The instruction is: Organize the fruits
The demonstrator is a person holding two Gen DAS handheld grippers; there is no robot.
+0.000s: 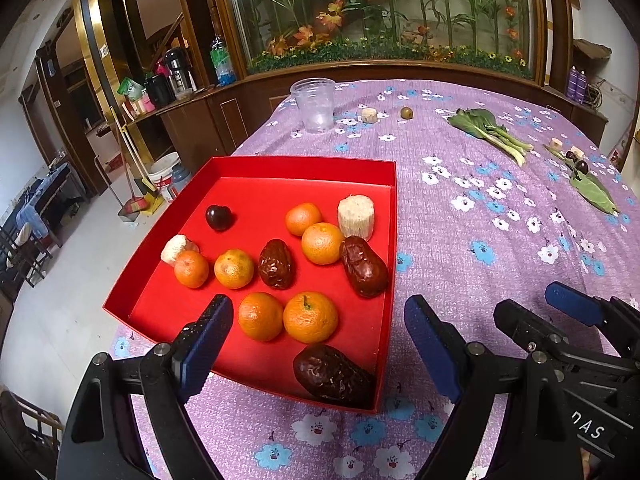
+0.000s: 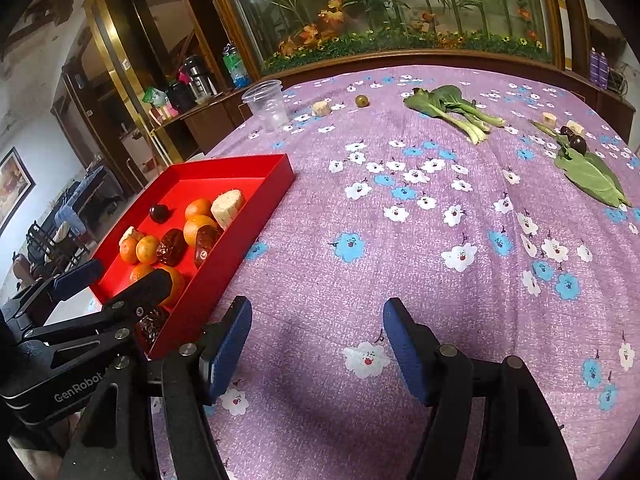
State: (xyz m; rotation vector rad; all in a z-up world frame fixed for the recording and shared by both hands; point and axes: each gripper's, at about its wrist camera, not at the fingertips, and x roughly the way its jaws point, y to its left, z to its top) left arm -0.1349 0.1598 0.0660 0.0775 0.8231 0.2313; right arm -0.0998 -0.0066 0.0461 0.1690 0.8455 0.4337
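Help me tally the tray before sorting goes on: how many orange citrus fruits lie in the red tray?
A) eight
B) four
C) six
C: the left wrist view shows six orange fruits inside the red tray, among dark dates and pale chunks.

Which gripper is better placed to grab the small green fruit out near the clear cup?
Right, probably. The right gripper is open over bare cloth facing the green fruit; the left gripper hangs over the red tray.
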